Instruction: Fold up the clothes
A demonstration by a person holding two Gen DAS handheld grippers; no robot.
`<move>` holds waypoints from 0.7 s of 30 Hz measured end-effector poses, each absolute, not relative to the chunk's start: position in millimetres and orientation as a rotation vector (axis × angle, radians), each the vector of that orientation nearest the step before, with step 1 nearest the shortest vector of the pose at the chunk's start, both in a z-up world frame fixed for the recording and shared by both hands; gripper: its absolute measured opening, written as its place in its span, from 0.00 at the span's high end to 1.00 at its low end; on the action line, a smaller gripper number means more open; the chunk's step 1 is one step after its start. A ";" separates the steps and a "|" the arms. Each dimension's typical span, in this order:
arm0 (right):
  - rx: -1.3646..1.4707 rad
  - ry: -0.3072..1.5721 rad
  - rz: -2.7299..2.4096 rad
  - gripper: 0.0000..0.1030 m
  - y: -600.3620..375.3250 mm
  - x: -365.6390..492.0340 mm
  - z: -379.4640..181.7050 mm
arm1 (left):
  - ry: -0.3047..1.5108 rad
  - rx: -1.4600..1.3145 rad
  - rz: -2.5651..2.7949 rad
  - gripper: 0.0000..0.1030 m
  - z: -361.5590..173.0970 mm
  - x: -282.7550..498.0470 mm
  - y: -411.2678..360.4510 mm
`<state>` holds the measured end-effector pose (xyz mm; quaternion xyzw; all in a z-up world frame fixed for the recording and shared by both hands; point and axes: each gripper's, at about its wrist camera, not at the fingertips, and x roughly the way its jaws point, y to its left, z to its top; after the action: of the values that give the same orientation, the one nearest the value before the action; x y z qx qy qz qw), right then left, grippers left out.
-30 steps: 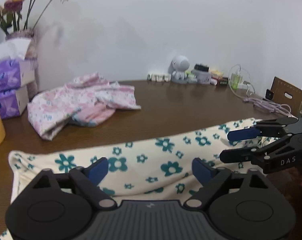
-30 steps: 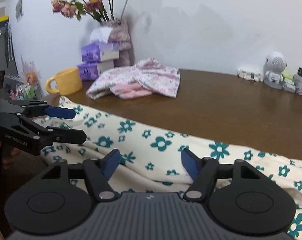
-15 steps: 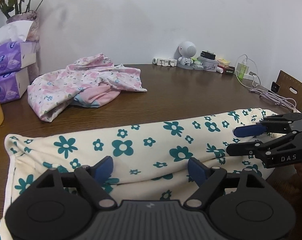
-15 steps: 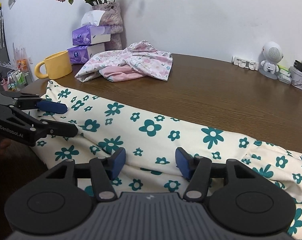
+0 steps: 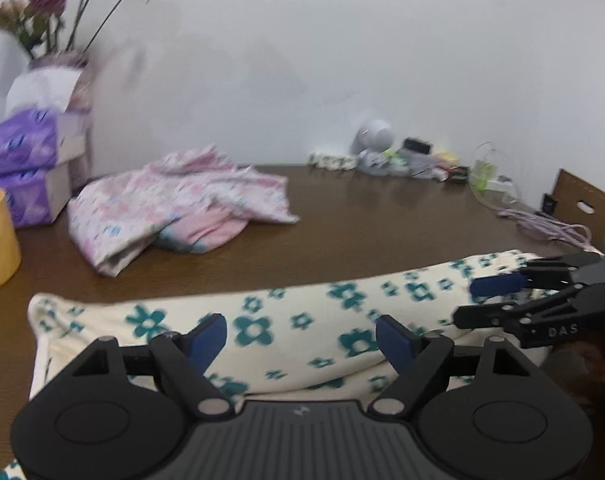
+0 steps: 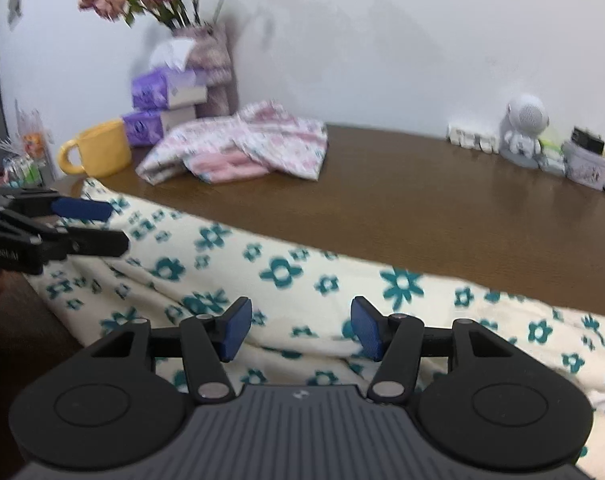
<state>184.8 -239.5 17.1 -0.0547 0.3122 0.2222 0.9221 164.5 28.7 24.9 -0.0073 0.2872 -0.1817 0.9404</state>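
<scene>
A cream garment with teal flowers [image 5: 302, 320] lies folded lengthwise along the near edge of the brown table [image 5: 382, 220]; it also shows in the right wrist view [image 6: 302, 280]. My left gripper [image 5: 300, 338] is open just above its left part, holding nothing. My right gripper [image 6: 298, 328] is open above its right part, holding nothing. Each gripper shows in the other's view: the right one [image 5: 486, 300] at the garment's right end, the left one [image 6: 102, 224] at its left end.
A crumpled pink floral garment [image 5: 174, 204] lies at the back left. Purple tissue boxes [image 5: 26, 172], a vase of flowers [image 6: 206, 52] and a yellow mug [image 6: 98, 148] stand behind it. A white robot figure [image 6: 522, 128], small items and cables [image 5: 542, 224] line the back right.
Both cameras have tilted up and pulled back a little from the flowered garment. Both grippers stay open; the garment has not visibly moved.
</scene>
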 end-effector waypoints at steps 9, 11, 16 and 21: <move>-0.162 0.637 0.453 0.44 -236.1 182.2 12.5 | 0.649 -0.006 -0.371 0.19 12.2 172.4 31.3; -0.161 0.637 0.453 0.44 -235.7 181.9 12.3 | 0.649 -0.006 -0.371 0.19 11.9 172.2 31.2; -0.153 0.645 0.430 0.44 -240.4 184.3 12.9 | 0.652 -0.008 -0.366 0.19 12.2 172.8 30.3; -0.140 0.649 0.410 0.44 -247.4 185.8 12.9 | 0.652 -0.006 -0.363 0.19 12.4 172.6 30.0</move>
<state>185.8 -247.4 12.9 -0.0681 0.3163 0.2000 0.9249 172.6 30.0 12.4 -0.0027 0.3186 -0.1772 0.9312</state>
